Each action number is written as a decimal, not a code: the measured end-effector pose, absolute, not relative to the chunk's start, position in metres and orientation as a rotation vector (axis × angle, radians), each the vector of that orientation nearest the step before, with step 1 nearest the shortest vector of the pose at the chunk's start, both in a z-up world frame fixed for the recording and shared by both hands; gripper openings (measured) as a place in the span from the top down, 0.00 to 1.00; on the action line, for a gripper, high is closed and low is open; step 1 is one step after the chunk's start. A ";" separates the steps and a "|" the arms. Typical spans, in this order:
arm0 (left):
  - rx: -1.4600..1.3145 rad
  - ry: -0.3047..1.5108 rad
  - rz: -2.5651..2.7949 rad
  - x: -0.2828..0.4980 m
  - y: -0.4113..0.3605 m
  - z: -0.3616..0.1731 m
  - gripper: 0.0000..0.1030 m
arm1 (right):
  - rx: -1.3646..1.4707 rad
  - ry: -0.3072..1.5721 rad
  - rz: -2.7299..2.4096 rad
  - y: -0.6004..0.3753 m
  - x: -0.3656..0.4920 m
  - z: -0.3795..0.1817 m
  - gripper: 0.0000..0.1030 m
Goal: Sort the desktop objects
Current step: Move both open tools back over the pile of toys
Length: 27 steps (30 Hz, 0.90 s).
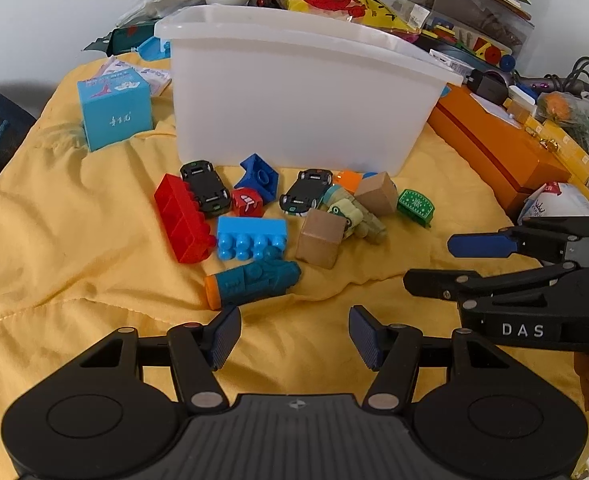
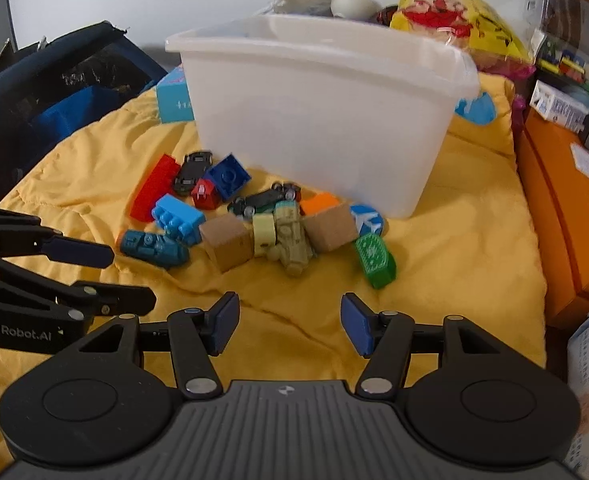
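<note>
A pile of toys lies on the yellow blanket [image 1: 74,240] in front of a white plastic bin [image 1: 302,96]: a red brick [image 1: 182,220], a light blue brick [image 1: 252,236], a teal toy vehicle [image 1: 254,282], two black toy cars [image 1: 205,186], wooden cubes [image 1: 320,238], a green block [image 1: 415,206]. My left gripper [image 1: 294,334] is open and empty, just short of the teal vehicle. My right gripper [image 2: 290,322] is open and empty, short of the olive toy truck [image 2: 292,242]. The bin also shows in the right wrist view [image 2: 318,108].
A light blue box [image 1: 114,110] stands left of the bin. An orange box [image 1: 498,148] runs along the right edge. Bags, books and clutter crowd the back. A dark blue bag [image 2: 66,92] sits off the left side.
</note>
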State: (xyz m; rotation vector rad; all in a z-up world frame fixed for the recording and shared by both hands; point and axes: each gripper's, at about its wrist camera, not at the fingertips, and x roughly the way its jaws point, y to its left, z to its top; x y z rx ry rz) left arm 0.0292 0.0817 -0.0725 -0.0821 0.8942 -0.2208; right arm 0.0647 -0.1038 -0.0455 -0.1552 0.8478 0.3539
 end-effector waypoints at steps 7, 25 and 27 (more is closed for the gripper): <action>-0.059 0.924 -0.255 0.027 0.077 -0.083 0.42 | -0.215 0.889 0.378 -0.103 0.061 -0.066 0.51; 0.074 0.854 -0.202 0.034 0.080 -0.071 0.46 | -0.215 0.847 0.370 -0.079 0.117 -0.068 0.64; 0.098 0.851 -0.207 0.037 0.080 -0.071 0.46 | -0.182 0.847 0.387 -0.079 0.122 -0.072 0.65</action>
